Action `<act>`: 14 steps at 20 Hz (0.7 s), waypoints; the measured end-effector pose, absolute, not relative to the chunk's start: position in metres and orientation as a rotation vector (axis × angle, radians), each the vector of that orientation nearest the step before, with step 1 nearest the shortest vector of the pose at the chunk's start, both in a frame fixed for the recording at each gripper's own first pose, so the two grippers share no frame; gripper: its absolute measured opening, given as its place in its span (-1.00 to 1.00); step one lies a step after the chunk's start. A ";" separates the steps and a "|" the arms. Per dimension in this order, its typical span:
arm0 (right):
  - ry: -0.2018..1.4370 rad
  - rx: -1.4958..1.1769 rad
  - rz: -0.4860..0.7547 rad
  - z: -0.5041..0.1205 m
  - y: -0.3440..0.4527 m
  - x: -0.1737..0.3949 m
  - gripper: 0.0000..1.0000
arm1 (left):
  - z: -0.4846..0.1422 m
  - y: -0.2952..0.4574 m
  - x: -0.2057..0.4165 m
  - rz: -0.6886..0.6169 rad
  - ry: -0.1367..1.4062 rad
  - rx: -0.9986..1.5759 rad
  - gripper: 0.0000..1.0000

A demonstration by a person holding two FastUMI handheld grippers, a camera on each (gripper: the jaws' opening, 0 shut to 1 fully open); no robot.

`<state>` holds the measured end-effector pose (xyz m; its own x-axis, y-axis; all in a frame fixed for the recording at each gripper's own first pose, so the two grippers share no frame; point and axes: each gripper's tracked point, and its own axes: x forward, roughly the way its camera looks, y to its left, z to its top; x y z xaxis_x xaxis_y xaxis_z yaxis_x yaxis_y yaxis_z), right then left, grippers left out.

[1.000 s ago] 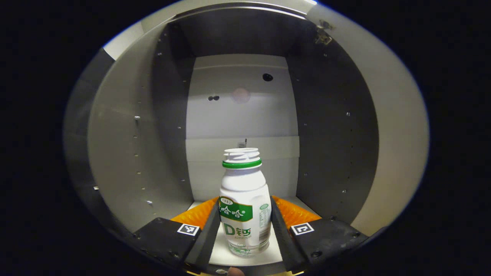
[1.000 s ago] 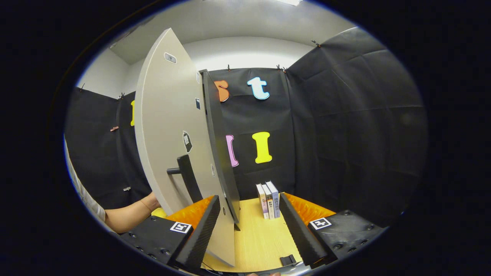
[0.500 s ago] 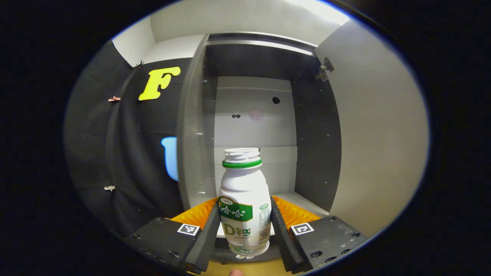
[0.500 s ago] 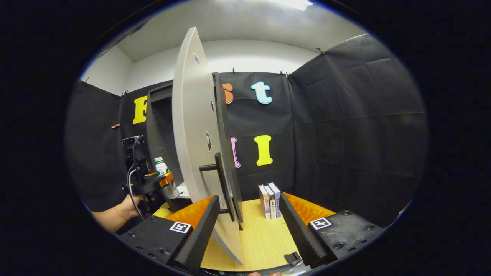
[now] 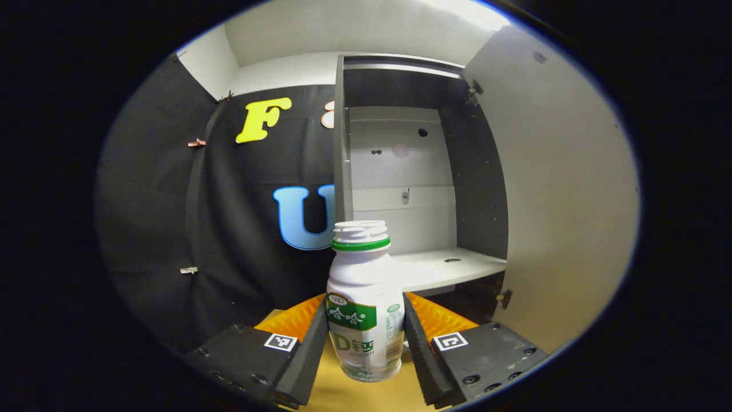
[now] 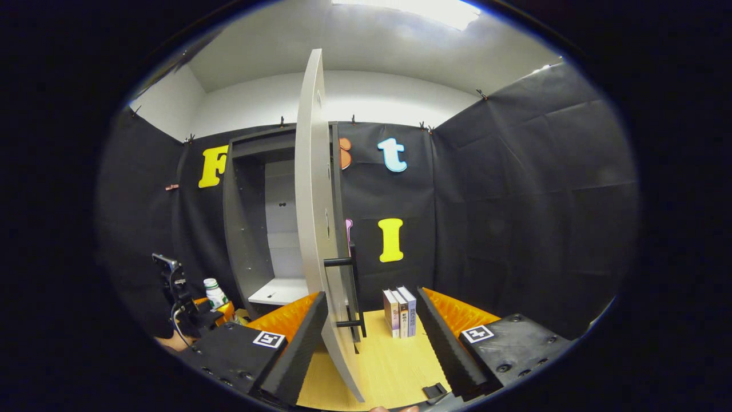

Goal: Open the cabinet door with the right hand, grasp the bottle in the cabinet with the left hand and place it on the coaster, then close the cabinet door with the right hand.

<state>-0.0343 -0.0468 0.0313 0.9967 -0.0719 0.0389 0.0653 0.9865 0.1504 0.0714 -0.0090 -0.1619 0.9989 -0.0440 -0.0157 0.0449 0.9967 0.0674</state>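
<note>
Left gripper [image 5: 366,343] is clamped on the milk-drink bottle [image 5: 364,303], right gripper [image 6: 372,337] held apart beside the cabinet door [image 6: 314,229]; coaster placement is needed next.

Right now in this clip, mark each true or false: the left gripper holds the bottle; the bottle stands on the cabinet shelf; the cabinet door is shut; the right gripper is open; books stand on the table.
1. True: the left gripper is shut on the bottle.
2. False: the bottle is held clear of the cabinet shelf.
3. False: the cabinet door stands open.
4. True: the right gripper is open, gripping nothing.
5. True: books stand upright on the table.
</note>
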 end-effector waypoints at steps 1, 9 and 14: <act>-0.046 0.142 -0.075 0.031 -0.046 -0.037 0.92 | -0.177 -0.008 0.064 -0.052 0.028 0.083 0.43; -0.207 0.078 -0.133 0.061 -0.046 -0.051 0.95 | -0.268 -0.003 0.007 -0.105 0.074 0.100 0.43; -0.234 -0.007 -0.138 0.063 -0.036 -0.055 0.94 | -0.321 -0.004 -0.016 -0.132 0.107 0.094 0.44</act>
<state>-0.0549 -0.0361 0.0628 0.9632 -0.1359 0.2319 0.1377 0.9904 0.0088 -0.0164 -0.0042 -0.3209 0.9856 -0.1263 -0.1124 0.1363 0.9869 0.0860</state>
